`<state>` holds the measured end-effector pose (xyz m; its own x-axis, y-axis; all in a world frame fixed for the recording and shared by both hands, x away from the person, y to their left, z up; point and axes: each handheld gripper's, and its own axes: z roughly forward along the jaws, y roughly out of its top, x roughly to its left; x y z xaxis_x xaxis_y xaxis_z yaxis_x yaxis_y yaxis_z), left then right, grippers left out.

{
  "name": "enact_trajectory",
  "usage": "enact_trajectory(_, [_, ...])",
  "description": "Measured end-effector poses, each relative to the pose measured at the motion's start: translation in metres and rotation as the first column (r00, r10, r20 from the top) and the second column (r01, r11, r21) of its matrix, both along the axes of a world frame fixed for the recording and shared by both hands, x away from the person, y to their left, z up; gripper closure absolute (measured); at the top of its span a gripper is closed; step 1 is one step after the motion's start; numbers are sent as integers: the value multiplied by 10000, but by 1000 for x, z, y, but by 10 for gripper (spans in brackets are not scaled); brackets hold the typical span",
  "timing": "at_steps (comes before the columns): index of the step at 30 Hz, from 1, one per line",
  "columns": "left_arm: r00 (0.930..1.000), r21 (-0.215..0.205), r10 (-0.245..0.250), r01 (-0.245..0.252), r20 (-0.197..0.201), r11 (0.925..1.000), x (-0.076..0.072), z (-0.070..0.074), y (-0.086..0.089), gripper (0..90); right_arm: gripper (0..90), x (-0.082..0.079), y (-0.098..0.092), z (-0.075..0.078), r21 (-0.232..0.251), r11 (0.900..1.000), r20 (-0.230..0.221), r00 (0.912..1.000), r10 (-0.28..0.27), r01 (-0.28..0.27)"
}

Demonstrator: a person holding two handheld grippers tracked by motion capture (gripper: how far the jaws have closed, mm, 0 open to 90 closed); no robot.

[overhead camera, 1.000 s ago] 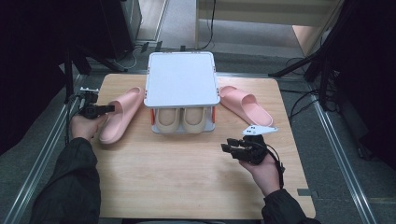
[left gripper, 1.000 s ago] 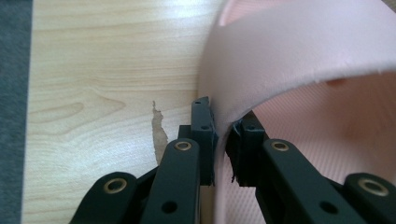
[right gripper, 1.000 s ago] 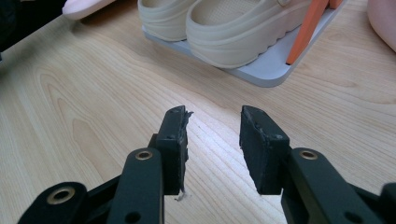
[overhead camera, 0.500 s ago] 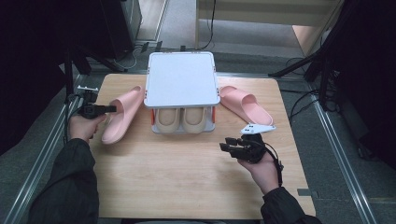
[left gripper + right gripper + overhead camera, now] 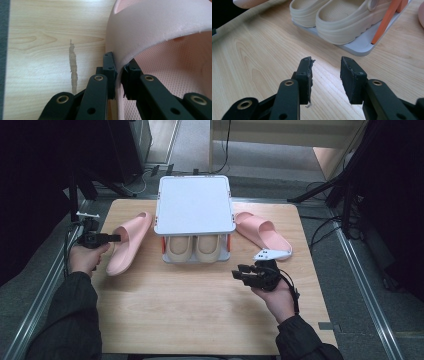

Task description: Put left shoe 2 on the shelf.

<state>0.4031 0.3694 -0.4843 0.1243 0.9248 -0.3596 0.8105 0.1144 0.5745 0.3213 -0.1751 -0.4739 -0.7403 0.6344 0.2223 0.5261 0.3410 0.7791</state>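
Two forearms in dark sleeves are reaching in from the near edge of the tabletop (image 5: pixel 200 320), each hand carrying a claw. The left claw (image 5: pixel 116 238) is pointing level toward the middle, its jaws nearly closed and pinching the thin strap edge of the pink slipper (image 5: pixel 127 242) lying at the left side, beside the white shoe rack (image 5: pixel 195 205). The right claw (image 5: pixel 237 272) is hovering over bare wood in front of the rack, jaws standing about half open and holding nothing. The left gripper view is showing the pads pressing the strap from both sides, a contact too small to read from above. The right gripper view is revealing beige clogs (image 5: pixel 342 17) on the rack's lower tray.
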Motion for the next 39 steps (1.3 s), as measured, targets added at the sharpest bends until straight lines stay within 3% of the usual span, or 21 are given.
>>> enact_trajectory(6, [9999,-56,120,-120,-51,9999,-1,12,-1,820,625,3,1,2,141,9999,30,10000,37,-37])
enact_trajectory(17, [9993,-133,358,-357,55,9993,10,55,1,817,625,8,10,3,119,9992,64,9993,374,-374])
enact_trajectory(20, [9993,120,353,-354,112,9993,15,68,-3,816,625,8,9,3,265,9988,-50,9991,424,-422])
enact_trajectory(35, [9993,194,-53,45,377,9998,44,125,-35,811,625,8,7,5,525,9974,-55,9988,487,-484])
enact_trajectory(39, [9989,499,-228,207,421,9985,53,141,-48,810,625,8,8,5,523,9974,-56,9987,503,-499])
